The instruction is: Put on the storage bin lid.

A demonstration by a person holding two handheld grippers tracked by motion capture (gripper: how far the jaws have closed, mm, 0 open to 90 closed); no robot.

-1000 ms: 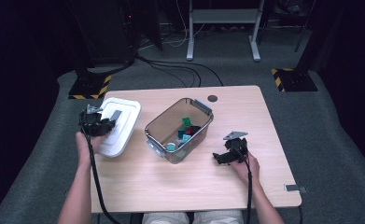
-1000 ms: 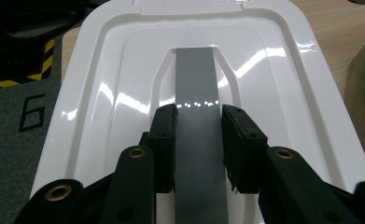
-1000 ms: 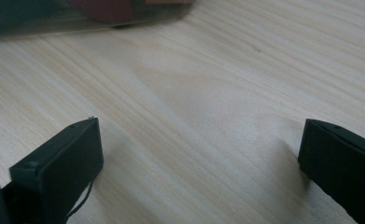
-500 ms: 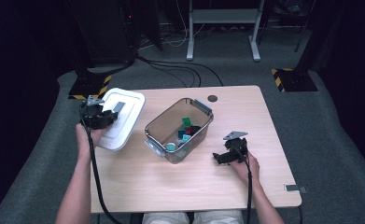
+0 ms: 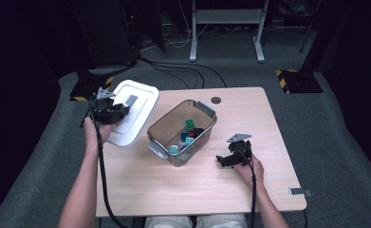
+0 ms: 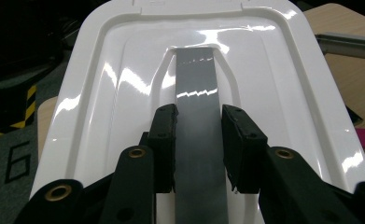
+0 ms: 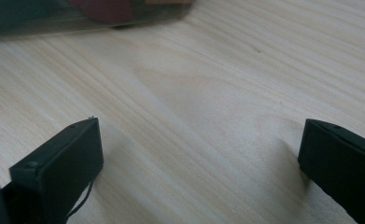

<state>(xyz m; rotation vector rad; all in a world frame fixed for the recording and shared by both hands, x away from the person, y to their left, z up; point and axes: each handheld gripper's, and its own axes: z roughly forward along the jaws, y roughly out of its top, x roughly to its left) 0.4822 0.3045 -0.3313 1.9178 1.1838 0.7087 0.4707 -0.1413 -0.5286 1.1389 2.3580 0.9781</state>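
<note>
At the left edge of the pale wooden worktop (image 5: 197, 185), the left claw (image 6: 199, 140) is clamped on the grey handle strip (image 6: 196, 88) of a glossy white plastic lid (image 5: 133, 116), holding it tilted, raised off the worktop. Just right stands the clear plastic box (image 5: 183, 130) holding small coloured pieces. Further right, the right claw (image 7: 199, 163) rests wide apart, holding nothing.

dim room, glare on white lid (image 6: 124, 74).
</note>
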